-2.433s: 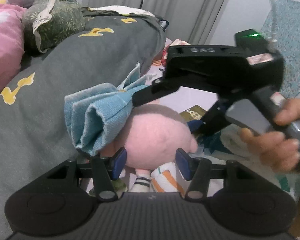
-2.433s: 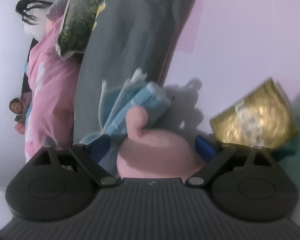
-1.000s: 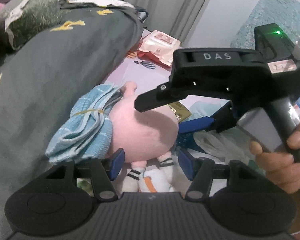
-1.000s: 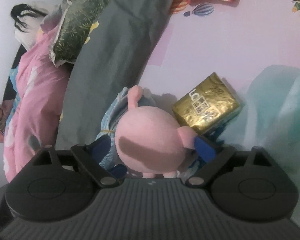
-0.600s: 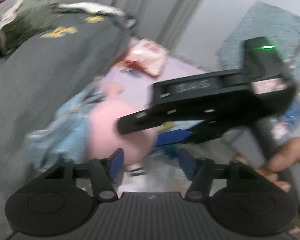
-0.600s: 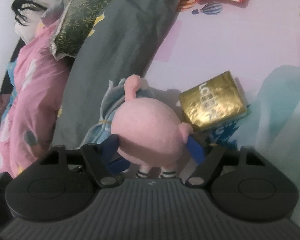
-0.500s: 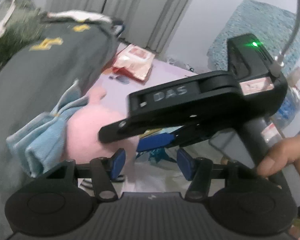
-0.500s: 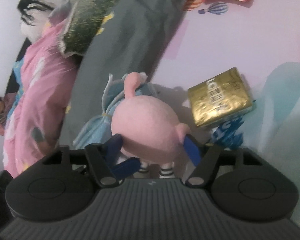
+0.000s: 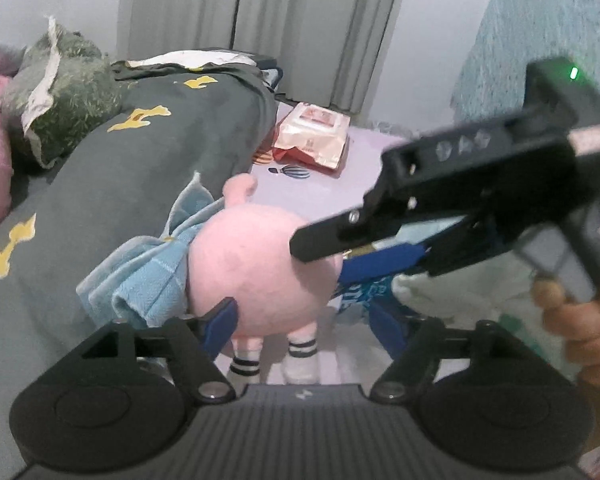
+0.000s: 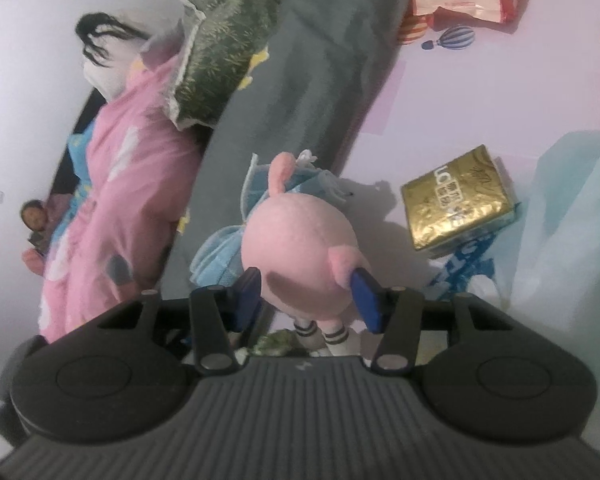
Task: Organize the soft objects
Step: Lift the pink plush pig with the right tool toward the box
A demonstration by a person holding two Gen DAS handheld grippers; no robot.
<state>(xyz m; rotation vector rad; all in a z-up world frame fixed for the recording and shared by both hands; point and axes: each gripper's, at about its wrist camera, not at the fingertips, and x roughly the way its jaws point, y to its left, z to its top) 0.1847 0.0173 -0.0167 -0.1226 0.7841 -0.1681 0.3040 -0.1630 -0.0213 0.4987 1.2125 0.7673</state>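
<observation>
Plush: we see the pink plush toy (image 10: 300, 248) in a blue dress on the lilac bed sheet (image 10: 480, 80), against the grey duvet's edge (image 9: 132, 184).
Right gripper (image 10: 306, 292): our fingers pinch its round body.
Left gripper (image 9: 304, 320): fingers released, spread wide.
Room: gold box (image 10: 456, 200) just beside; open sheet beyond.
</observation>
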